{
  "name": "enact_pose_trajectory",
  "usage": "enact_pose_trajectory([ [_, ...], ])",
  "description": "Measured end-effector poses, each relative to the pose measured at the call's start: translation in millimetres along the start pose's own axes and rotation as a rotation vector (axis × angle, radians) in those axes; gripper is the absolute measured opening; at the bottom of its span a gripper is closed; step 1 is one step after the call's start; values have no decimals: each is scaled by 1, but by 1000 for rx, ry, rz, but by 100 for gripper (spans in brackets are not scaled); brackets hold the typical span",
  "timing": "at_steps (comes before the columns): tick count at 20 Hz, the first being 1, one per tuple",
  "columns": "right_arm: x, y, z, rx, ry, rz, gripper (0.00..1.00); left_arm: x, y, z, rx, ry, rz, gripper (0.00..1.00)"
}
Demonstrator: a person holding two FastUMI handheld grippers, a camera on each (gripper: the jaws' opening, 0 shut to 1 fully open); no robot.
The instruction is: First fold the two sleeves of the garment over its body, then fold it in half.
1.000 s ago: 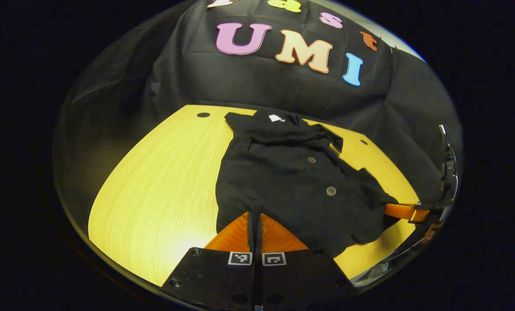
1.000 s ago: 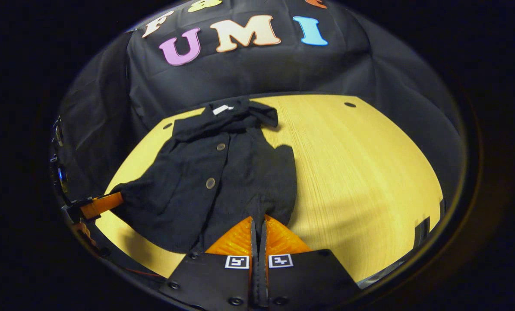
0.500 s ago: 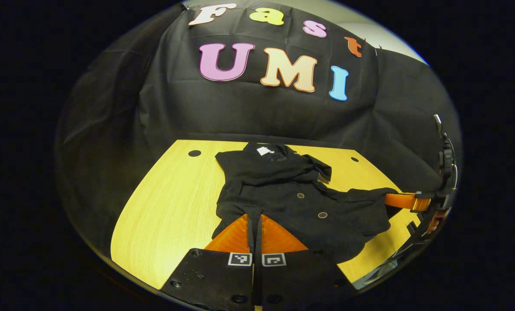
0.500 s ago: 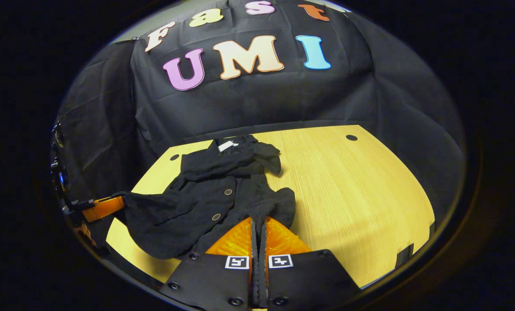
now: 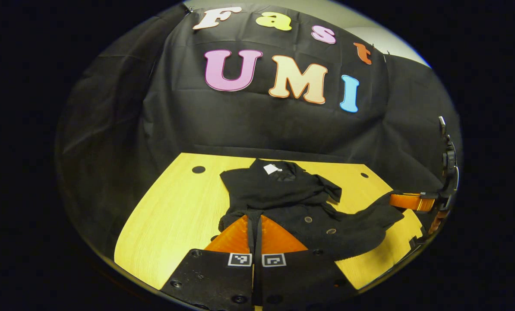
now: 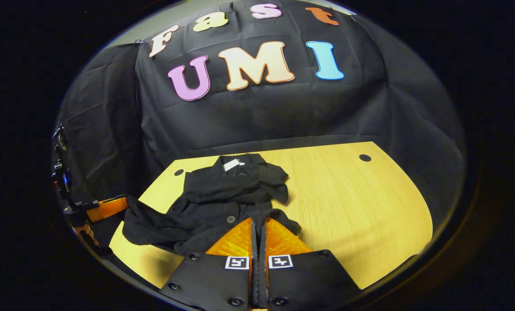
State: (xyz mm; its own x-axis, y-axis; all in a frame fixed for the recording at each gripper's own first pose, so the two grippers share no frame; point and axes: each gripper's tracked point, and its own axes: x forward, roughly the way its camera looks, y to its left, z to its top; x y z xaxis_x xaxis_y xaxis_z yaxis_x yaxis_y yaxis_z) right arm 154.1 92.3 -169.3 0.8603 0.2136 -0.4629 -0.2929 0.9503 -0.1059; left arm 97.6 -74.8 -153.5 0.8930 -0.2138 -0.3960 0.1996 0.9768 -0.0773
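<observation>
A black buttoned garment (image 5: pixel 283 194) lies on the yellow table (image 5: pixel 171 216), its collar with a white label (image 5: pixel 272 168) at the far end. My left gripper (image 5: pixel 254 217) is shut on one corner of the near hem, held above the table. My right gripper (image 6: pixel 258 221) is shut on the other hem corner of the garment (image 6: pixel 227 190). The hem hangs slack between them, draped over the body and its buttons. The right gripper (image 5: pixel 393 199) shows at the right of the left gripper view, the left gripper (image 6: pixel 121 202) at the left of the right gripper view.
The table (image 6: pixel 361 207) has bare wood to the right of the garment in the right gripper view. Small round holes (image 5: pixel 198 169) (image 6: pixel 364 157) sit near its far corners. The black cloth wall stands just behind the far edge.
Both grippers have lifted the hem and carried it forward toward the collar. The lower half of the garment has come off the table and bunched over the upper half.
</observation>
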Motion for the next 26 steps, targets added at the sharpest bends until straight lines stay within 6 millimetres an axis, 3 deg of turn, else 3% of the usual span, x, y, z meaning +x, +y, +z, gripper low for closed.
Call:
enact_pose_trajectory([
  [4, 34, -7, 26, 16, 15, 19, 2, 34, 4, 15, -6, 1, 22, 0],
  [12, 109, -21, 95, 8, -13, 32, 2, 120, 14, 68, -22, -62, 49, 0],
  [16, 151, -18, 129, 8, -49, 42, 2, 166, 18, 77, -10, -79, 68, 0],
  [20, 202, -18, 148, -6, -49, 45, 2, 211, 27, 79, -44, -72, 83, 0],
  [26, 265, -27, 144, 28, -11, 42, 2, 264, 48, 53, -40, -35, 144, 0],
])
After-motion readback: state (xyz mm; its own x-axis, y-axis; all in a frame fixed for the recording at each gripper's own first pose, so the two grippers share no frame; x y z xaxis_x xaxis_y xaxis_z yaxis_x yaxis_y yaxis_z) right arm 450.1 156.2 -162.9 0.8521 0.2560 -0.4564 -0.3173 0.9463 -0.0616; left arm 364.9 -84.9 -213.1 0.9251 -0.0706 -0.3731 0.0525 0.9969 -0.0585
